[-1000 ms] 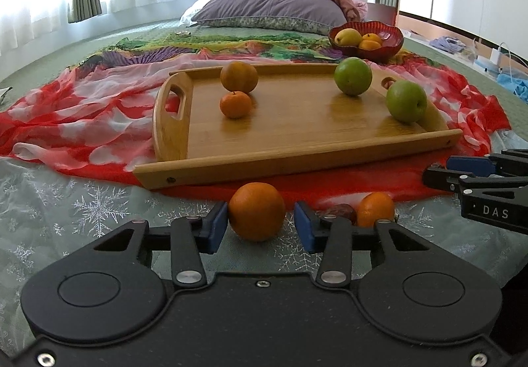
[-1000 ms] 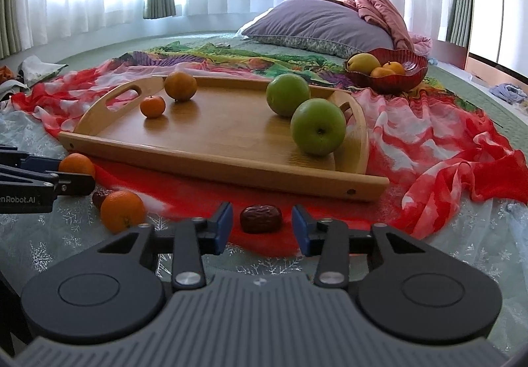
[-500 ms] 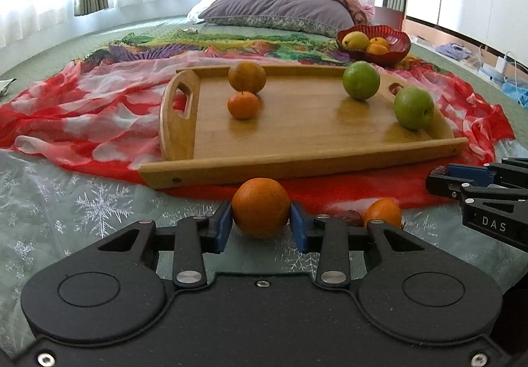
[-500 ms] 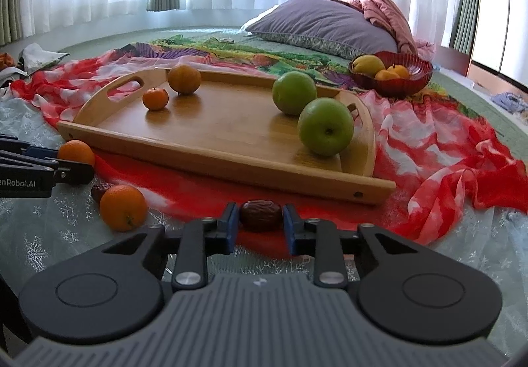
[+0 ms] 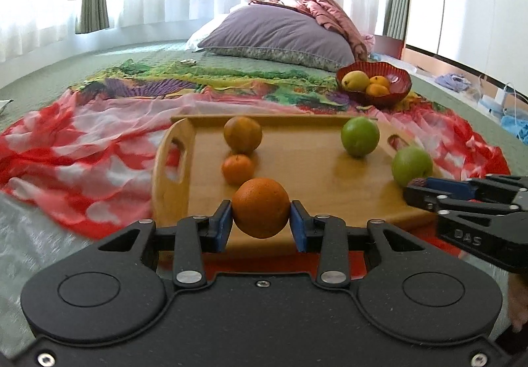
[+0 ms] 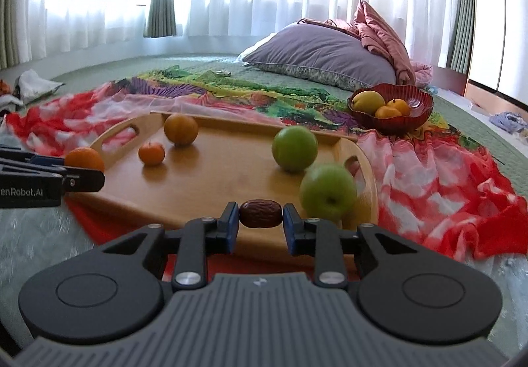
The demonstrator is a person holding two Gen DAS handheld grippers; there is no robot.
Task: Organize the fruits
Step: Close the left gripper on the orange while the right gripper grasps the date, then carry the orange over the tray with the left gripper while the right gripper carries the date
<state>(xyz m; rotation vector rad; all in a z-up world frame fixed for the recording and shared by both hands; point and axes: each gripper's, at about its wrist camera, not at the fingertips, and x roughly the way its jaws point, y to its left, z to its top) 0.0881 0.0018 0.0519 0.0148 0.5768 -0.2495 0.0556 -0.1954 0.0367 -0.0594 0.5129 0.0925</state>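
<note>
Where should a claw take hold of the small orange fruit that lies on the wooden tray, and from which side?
Grip the small mandarin across its round middle, coming from above. The bigger orange sits close behind it, so set the fingers to its left and right, where the tray floor is bare.

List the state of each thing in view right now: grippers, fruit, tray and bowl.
Left gripper: shut on the orange, held above the tray's near edge.
Right gripper: shut on the date, off the cloth.
Tray: flat on the red cloth, holding four fruits.
Big orange: resting on tray.
Small orange: resting on tray.
Two green apples: resting on tray.
Bowl: upright, holding fruit.
</note>
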